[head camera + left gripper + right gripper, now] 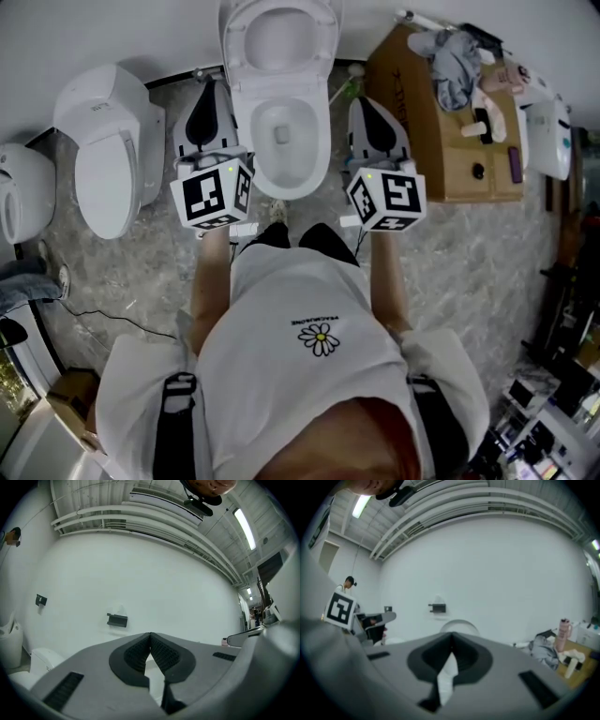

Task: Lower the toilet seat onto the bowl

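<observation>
You stand facing the toilet at the wall edge of the floor (487,272), with its toilet seat (233,42) tipped up against the wall (112,28), well clear of the bowl (322,141) below it. You hold the 2 grippers out level, 1 on each side of the bowl and touching nothing. The left gripper (208,94) is beside the bowl's left rim, and its fingers (161,656) are pressed together at the tips with nothing between them. The right gripper (364,105) is beside the right rim, and its fingers (466,656) are likewise pressed together and empty. In the right gripper view the rounded top of the raised seat shows just above the fingertips. Another toilet (108,159) with its lid down stands on the floor to the left. A cardboard box (412,103) with grey clothes (455,66) on top sits to the right, near the wall.
</observation>
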`<state>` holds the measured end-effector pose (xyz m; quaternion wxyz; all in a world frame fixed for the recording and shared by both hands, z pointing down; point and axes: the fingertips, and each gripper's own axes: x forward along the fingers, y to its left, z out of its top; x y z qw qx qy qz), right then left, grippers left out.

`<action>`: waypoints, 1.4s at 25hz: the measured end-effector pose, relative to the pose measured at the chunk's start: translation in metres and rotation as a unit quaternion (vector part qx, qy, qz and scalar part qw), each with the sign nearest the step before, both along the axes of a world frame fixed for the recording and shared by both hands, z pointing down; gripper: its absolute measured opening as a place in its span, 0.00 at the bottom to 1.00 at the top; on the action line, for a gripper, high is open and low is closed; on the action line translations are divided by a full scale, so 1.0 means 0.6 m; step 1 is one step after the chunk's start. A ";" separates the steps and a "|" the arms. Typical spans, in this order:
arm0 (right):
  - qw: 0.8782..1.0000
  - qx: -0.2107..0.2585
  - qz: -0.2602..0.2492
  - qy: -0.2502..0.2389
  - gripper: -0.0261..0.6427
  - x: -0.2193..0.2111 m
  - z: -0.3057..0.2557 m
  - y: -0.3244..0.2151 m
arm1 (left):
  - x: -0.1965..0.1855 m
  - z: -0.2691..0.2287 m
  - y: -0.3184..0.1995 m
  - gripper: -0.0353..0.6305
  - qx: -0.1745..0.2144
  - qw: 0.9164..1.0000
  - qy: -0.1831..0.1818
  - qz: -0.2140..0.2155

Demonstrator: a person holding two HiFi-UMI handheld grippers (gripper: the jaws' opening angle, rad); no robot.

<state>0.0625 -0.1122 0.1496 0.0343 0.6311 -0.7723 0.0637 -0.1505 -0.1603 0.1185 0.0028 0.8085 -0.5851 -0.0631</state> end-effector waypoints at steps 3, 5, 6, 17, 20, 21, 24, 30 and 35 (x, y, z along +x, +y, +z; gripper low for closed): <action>1.000 -0.002 0.000 0.003 0.08 0.004 0.002 -0.025 | 0.006 0.005 -0.023 0.09 -0.006 1.000 -0.003 0.000; 1.000 -0.005 -0.001 0.003 0.08 0.009 0.005 -0.038 | 0.011 0.009 -0.031 0.09 -0.010 1.000 -0.004 -0.003; 1.000 -0.005 -0.003 0.001 0.08 0.012 0.006 -0.045 | 0.013 0.010 -0.034 0.09 -0.011 1.000 -0.004 -0.005; 1.000 0.011 -0.024 -0.004 0.08 0.036 0.000 -0.100 | 0.038 0.001 -0.052 0.09 -0.007 0.999 -0.011 -0.036; 1.000 0.008 -0.020 -0.008 0.08 0.042 0.005 -0.116 | 0.039 0.005 -0.063 0.09 -0.011 0.999 -0.016 -0.042; 1.000 0.008 -0.019 -0.008 0.08 0.043 0.006 -0.120 | 0.039 0.007 -0.067 0.09 -0.012 0.999 -0.018 -0.044; 1.000 0.004 -0.016 -0.010 0.08 0.046 0.013 -0.132 | 0.037 0.015 -0.080 0.09 -0.018 0.998 -0.023 -0.048; 0.999 -0.021 -0.037 0.011 0.08 0.040 0.040 -0.170 | 0.041 0.033 -0.126 0.09 -0.027 0.998 -0.042 -0.029; 0.998 -0.028 -0.041 0.035 0.09 0.046 0.065 -0.254 | 0.050 0.059 -0.212 0.11 -0.033 0.998 -0.052 -0.020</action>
